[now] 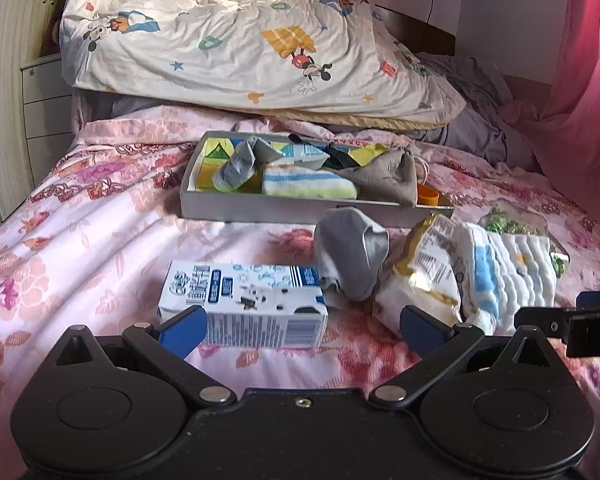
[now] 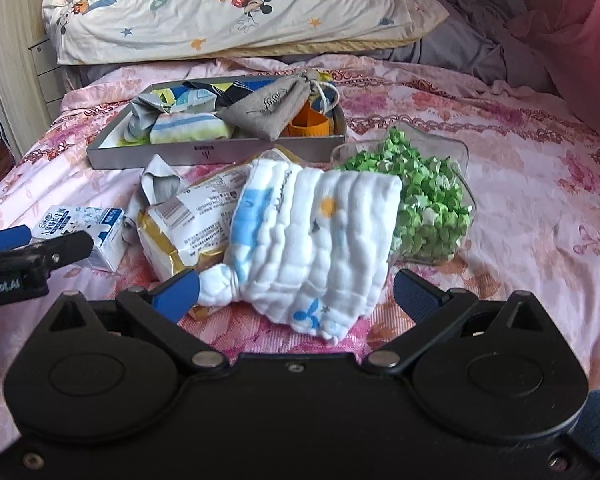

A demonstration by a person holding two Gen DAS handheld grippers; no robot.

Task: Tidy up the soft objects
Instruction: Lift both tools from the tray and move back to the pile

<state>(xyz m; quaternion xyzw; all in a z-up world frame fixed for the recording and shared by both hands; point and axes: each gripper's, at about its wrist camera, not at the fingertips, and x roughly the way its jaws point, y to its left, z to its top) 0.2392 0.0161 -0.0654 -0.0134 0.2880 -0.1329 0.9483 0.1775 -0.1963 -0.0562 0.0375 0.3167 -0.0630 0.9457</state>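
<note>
Each matte-black two-finger left gripper [image 1: 302, 326] and matching right gripper [image 2: 296, 292] carries blue ribbed finger pads [image 2: 176, 294], silver pivot rivets and round moulded discs. White lettering marks the left one's side, at nine o'clock in the right view.

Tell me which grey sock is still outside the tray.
The crumpled grey sock on the bedsheet beside the milk carton; the other grey sock lies inside the tray.

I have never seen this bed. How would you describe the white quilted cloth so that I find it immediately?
Start at the grey tray on the pink floral bedspread. In front of it, nearer the grippers, the white quilted cloth lies partly over a yellow snack packet, beside a clear container of green paper stars. Only it is puffy white with blue patches and an orange sun.
</note>
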